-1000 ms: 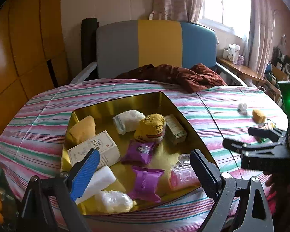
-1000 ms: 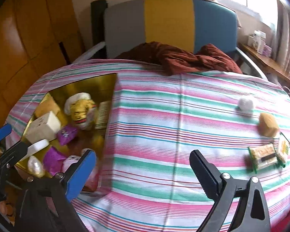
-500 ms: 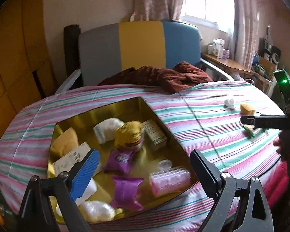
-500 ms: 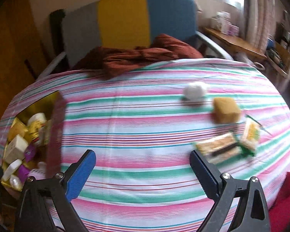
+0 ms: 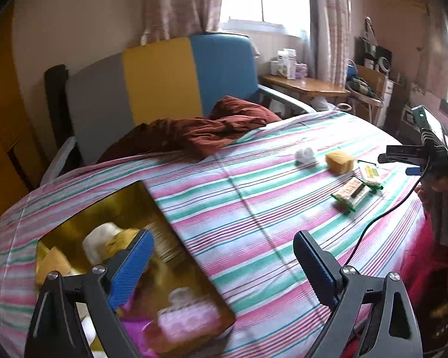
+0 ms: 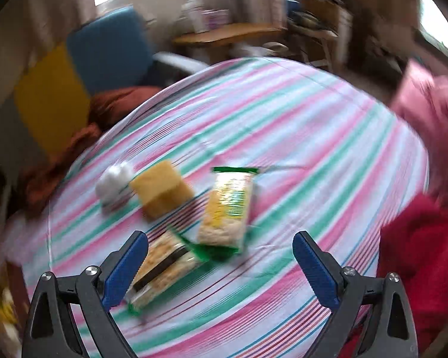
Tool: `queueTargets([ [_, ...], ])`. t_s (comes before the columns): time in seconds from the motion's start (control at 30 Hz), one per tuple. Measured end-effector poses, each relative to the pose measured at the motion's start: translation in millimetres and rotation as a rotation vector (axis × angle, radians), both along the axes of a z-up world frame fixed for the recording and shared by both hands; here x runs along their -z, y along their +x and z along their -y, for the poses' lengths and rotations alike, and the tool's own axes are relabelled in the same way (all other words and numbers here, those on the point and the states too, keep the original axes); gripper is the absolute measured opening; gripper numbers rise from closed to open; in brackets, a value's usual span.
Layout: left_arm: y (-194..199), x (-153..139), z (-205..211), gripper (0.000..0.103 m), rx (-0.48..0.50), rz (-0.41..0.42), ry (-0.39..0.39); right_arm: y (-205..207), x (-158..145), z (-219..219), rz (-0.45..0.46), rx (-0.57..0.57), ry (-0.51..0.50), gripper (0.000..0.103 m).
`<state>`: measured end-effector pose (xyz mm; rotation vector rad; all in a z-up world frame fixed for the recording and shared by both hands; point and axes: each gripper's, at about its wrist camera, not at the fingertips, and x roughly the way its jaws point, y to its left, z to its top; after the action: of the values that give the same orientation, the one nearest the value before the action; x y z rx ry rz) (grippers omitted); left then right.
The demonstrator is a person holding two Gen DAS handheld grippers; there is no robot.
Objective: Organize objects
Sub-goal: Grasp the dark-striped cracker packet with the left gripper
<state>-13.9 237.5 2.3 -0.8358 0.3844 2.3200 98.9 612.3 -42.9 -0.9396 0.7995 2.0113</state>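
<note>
From the left wrist view, we saw our left gripper (image 5: 221,256) with its blue-padded jaws spread wide and nothing between them, hanging over the near edge of the bed's pink, green and white striped sheet (image 5: 254,208). Below its left finger lay the shallow gold metal tray (image 5: 74,220), already fairly full: a white wrapped bundle (image 5: 100,238), a blurred pink plastic case (image 5: 188,319), a purple packet and other pieces too smeared to name. We judged that most of the sorting was done. Well apart from the tray, on the far right of the sheet, four things were left: a small white crumpled wad (image 5: 305,155), a yellow sponge-like block (image 5: 339,161) just beside it, and two green-edged clear snack packets (image 5: 352,194) nearer the edge. Our right gripper (image 5: 409,161) showed there side-on, above those packets; from this angle we could not tell its opening

From the right wrist view, blurred though it was, our right gripper (image 6: 219,256) had its jaws wide apart and empty. The nearer snack packet (image 6: 161,271) lay just inside the left finger, the second packet (image 6: 227,208) beyond it, then the yellow block (image 6: 161,188) and the white wad (image 6: 115,182). None of the four was gripped, so we judged all of them remained to be carried across to the tray
</note>
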Motion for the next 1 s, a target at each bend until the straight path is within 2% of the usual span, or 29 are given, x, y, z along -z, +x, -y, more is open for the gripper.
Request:
queueTargets([
  [0.07, -2, 1, -18, 0.095, 0.031, -0.001, -0.007, 11, 5, -11, -0.032, 0.058, -0.053, 0.099],
  [0.2, -5, 7, -59, 0.095, 0.095, 0.0, -0.026, 24, 4, -19, -0.089, 0.103, -0.08, 0.099],
  [0.6, -2, 39, -191, 0.09, 0.345, -0.007, -0.127, 29, 9, -22, -0.154, 0.108, -0.139, 0.099],
  [0.67, -1, 48, -210, 0.089, 0.397, 0.013, -0.143, 30, 10, -23, -0.17, 0.106, -0.153, 0.099],
  [1.0, 9, 83, -275, 0.088, 0.583, 0.083, -0.176, 26, 16, -26, -0.193, 0.081, -0.199, 0.099],
])
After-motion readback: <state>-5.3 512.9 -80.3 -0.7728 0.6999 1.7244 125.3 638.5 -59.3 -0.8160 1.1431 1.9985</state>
